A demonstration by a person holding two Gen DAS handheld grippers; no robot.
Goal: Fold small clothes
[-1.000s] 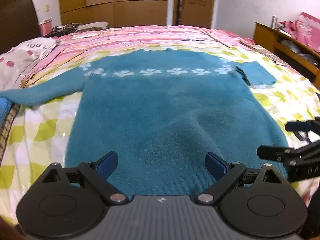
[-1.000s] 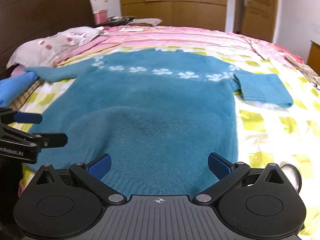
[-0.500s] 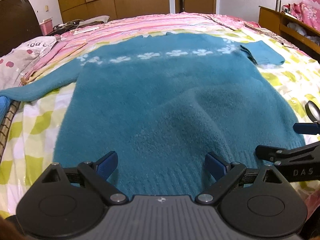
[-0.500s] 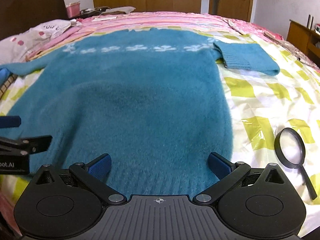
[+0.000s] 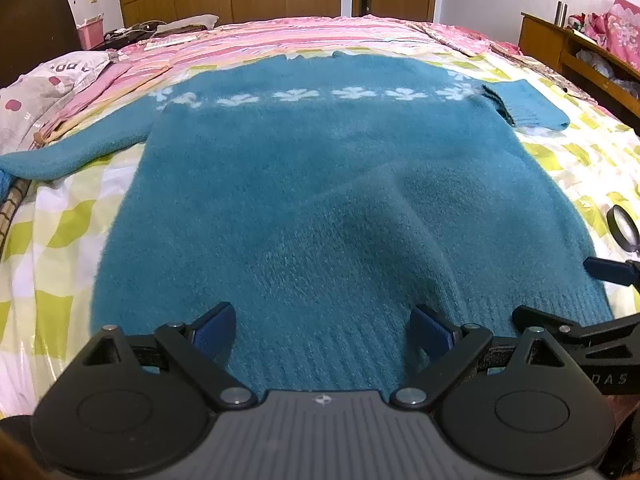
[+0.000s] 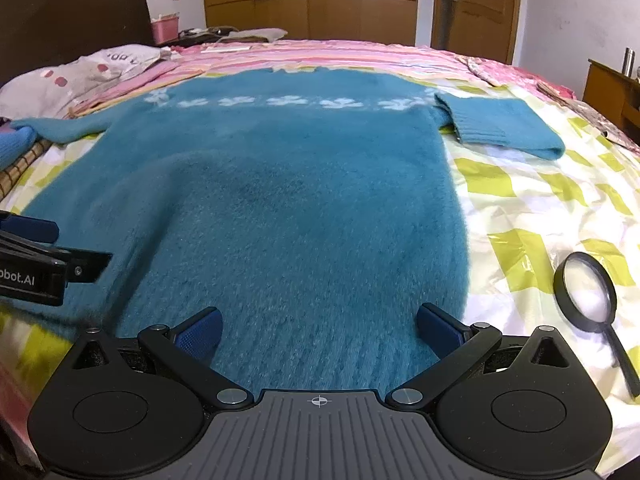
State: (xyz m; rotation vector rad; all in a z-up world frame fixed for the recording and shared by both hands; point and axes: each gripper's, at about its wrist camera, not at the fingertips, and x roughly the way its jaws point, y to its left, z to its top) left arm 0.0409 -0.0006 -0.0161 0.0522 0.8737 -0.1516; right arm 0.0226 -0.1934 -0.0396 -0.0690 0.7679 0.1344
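Teal wool, one sweater (image 5: 320,184) only, lies flat on the bed's yellow-checked cover (image 6: 532,208), hem towards the two grippers and neck towards the far wardrobe, so its length runs away from them. One sleeve stretches out left; the other is folded back by the right shoulder. Left gripper (image 5: 322,330) and right gripper (image 6: 318,326) both hang over the hem, jaws spread wide, holding nothing. One magnifying glass (image 6: 586,286) rests right of the sweater
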